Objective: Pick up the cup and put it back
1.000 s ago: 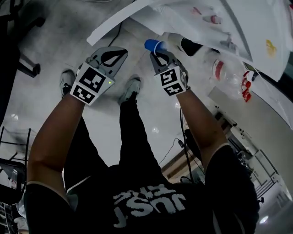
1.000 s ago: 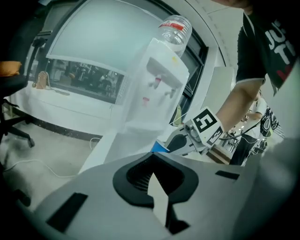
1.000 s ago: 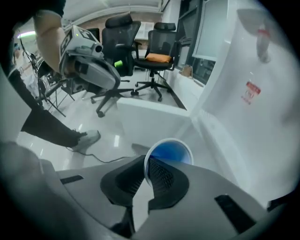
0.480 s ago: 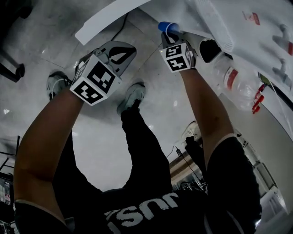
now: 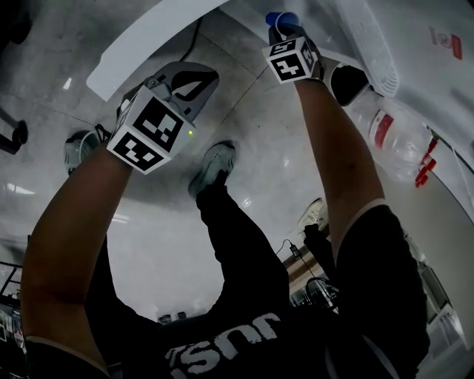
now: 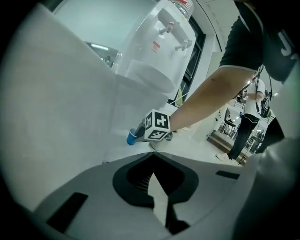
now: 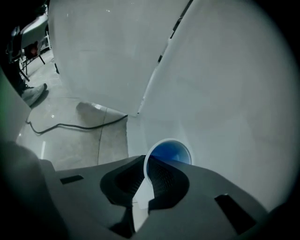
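Note:
My right gripper (image 5: 285, 31) is shut on the rim of a small blue cup (image 5: 280, 18) at the top of the head view, over the white table (image 5: 148, 44). Its own view shows the cup's wall pinched between the jaws, the blue inside of the cup (image 7: 171, 152) open towards the camera above the table top (image 7: 225, 93). From the left gripper view, the cup (image 6: 131, 137) sits low over the table under the right gripper (image 6: 138, 133). My left gripper (image 5: 194, 80) hangs short of the table's edge, above the floor, shut with nothing in it (image 6: 152, 176).
A water dispenser (image 6: 159, 51) stands at the table's far side, and a clear plastic bottle with a red label (image 5: 392, 141) lies to the right. A black cable (image 7: 70, 126) runs over the grey floor below the table's edge. The person's shoes (image 5: 211, 166) are underneath.
The right gripper has carried the cup up and right in the head view, past the table's edge and over the top. The left gripper shifted only a little.

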